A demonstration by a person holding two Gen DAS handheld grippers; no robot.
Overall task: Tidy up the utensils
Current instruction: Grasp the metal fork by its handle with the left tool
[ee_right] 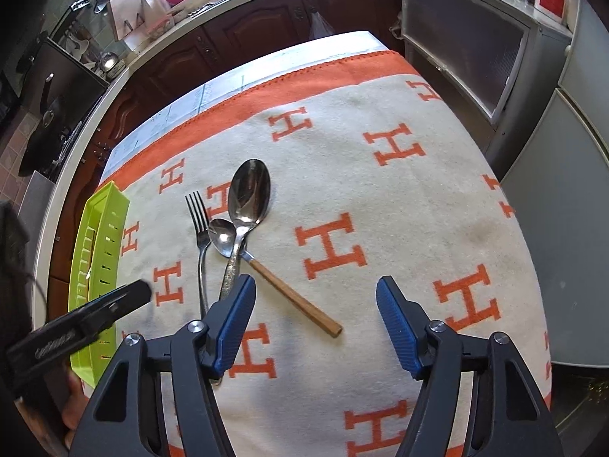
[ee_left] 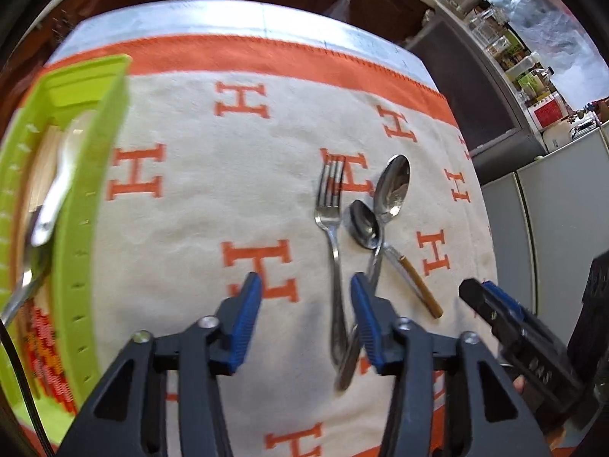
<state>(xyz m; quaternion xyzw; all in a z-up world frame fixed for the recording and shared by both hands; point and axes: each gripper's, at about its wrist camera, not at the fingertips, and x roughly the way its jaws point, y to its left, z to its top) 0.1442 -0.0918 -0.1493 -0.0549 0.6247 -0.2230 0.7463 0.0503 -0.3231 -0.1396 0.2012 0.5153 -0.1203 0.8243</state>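
The green tray (ee_left: 95, 175) sits left of the left gripper (ee_left: 306, 285), whose jaws gape wide and hold nothing; the right gripper (ee_right: 316, 293) is likewise wide and empty. The fork (ee_left: 333, 228) lies between the left jaws: probably best to close squarely on its handle, clear of the overlapping spoons (ee_left: 380, 205)

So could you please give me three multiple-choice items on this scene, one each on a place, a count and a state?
1. The lime-green plastic tray lies where, relative to the steel fork?
A left
B right
C beneath
2. How many utensils lie loose on the cream-and-orange H-patterned cloth?
A two
B three
C four
3. The right tool is
A shut on the fork
B open
C shut, empty

Answers: A, the tray sits at the cloth's left edge; C, fork, large spoon, small spoon, wooden-handled utensil; B, fingers apart.
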